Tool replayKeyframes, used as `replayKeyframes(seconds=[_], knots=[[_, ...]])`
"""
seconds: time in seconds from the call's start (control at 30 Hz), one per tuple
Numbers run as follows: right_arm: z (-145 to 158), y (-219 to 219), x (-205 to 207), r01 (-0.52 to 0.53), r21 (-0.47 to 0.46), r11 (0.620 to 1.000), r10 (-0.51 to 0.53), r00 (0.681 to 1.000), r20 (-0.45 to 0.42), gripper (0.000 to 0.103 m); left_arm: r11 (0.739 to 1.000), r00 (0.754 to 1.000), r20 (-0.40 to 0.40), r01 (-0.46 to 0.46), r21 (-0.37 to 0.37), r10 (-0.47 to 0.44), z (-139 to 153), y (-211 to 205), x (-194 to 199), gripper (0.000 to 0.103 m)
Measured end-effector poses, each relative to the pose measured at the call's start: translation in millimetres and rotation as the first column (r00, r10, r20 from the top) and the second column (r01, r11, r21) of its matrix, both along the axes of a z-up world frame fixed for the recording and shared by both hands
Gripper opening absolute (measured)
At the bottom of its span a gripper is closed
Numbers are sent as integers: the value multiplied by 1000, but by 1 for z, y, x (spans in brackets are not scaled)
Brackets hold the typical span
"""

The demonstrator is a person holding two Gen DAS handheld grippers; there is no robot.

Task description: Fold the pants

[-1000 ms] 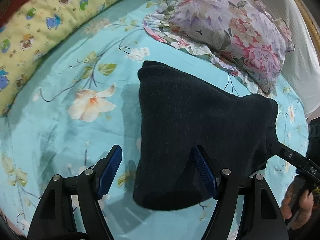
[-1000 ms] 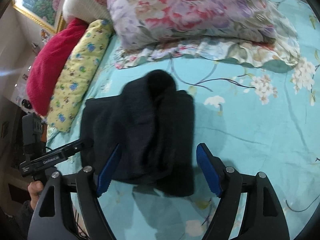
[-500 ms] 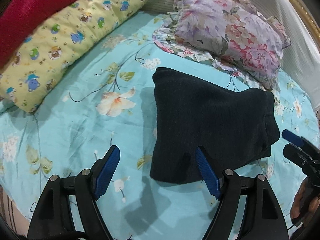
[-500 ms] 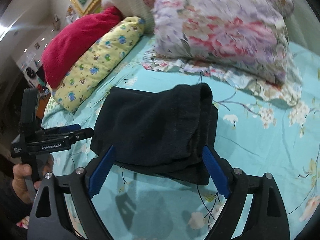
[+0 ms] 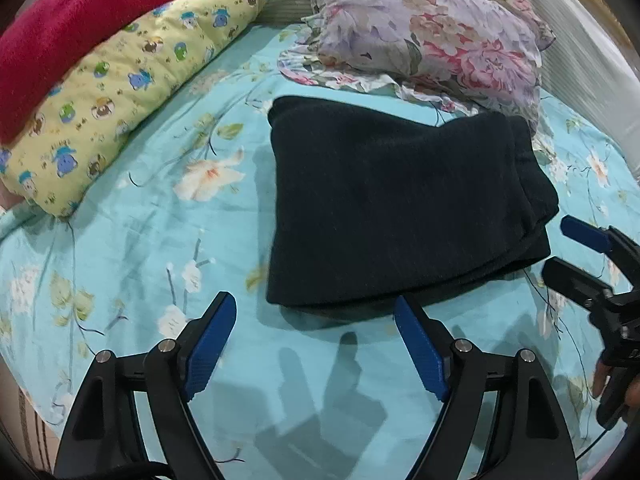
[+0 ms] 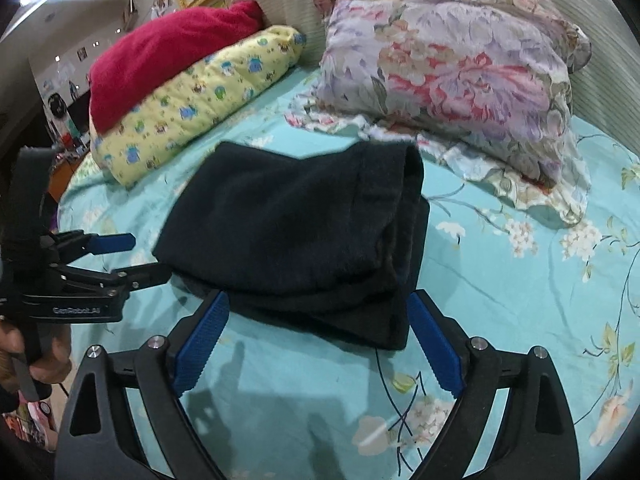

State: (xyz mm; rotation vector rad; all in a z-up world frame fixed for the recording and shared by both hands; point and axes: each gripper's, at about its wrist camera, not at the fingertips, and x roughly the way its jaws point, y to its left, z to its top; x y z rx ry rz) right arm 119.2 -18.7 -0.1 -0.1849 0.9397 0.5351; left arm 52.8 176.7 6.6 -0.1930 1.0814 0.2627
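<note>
- The dark pants [image 5: 392,208] lie folded into a compact, layered rectangle on the turquoise floral bed sheet [image 5: 168,240], near the middle of the bed, with their stacked edges showing on the right side in the right wrist view [image 6: 304,236].
- Neither tool touches the cloth: the left gripper [image 5: 316,340] hangs just short of the bundle's near edge with its jaws spread wide and nothing between them; the right gripper [image 6: 316,332] sits at the near edge on the other side, jaws likewise apart and empty.
- By my reading the fold looks finished or close to it; what remains may be only a tidy-up.
- Risks: the top layer sits slightly skewed over the lower ones, so a nudge from either tool could slide the layers apart. The fabric looks thick and soft, so a pinch on one layer alone would probably drag the stack open. The sheet is wrinkled and could be caught along with the cloth.
- Just beyond the pants lies a floral ruffled pillow [image 5: 432,36]; off to the side are a yellow cartoon-print bolster [image 5: 120,92] and a red blanket [image 5: 80,12].
- Writing: the left tool's body, seen from the right wrist, bears "GenRobot.AI" [image 6: 76,310].
</note>
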Motion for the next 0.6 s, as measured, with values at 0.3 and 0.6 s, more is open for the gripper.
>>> replayKeyframes(seconds=[0.3,0.6], knots=[[-12,3,1,-12,1,1000,12,1000,2,91,1000,1000,-11,-18,-5,18,-11,4,0,82],[-14,8,3,-29,-4,1000,29,999,15,91,1000,1000,-13,-28,-1,28,-15,10,3,83]])
